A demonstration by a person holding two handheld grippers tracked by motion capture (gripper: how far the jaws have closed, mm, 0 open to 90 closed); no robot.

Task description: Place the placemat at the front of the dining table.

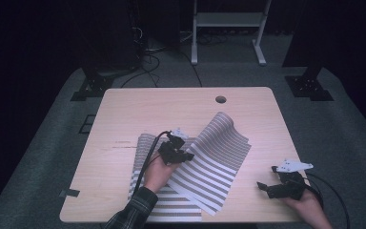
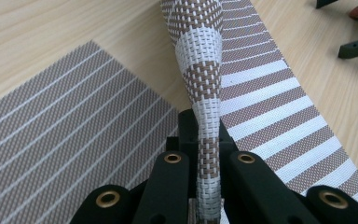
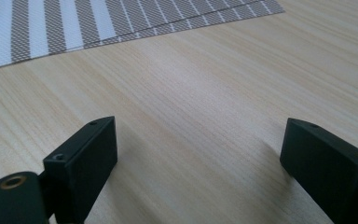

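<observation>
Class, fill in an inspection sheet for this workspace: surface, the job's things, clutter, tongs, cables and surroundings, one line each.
Surface: light wooden table with a round hole near the far edge and a small dark tab at the near left edge.
Job's things: striped woven mat, partly lifted and curled, over a second mat lying flat.
Clutter: nothing seen.
Tongs: left tongs shut on an edge of the striped woven mat; right tongs open, low over bare table, holding nothing.
Cables: a black cable trails from the left tongs, another from the right; loose cables lie on the floor.
Surroundings: grey carpet, white frame, dark stands.
</observation>
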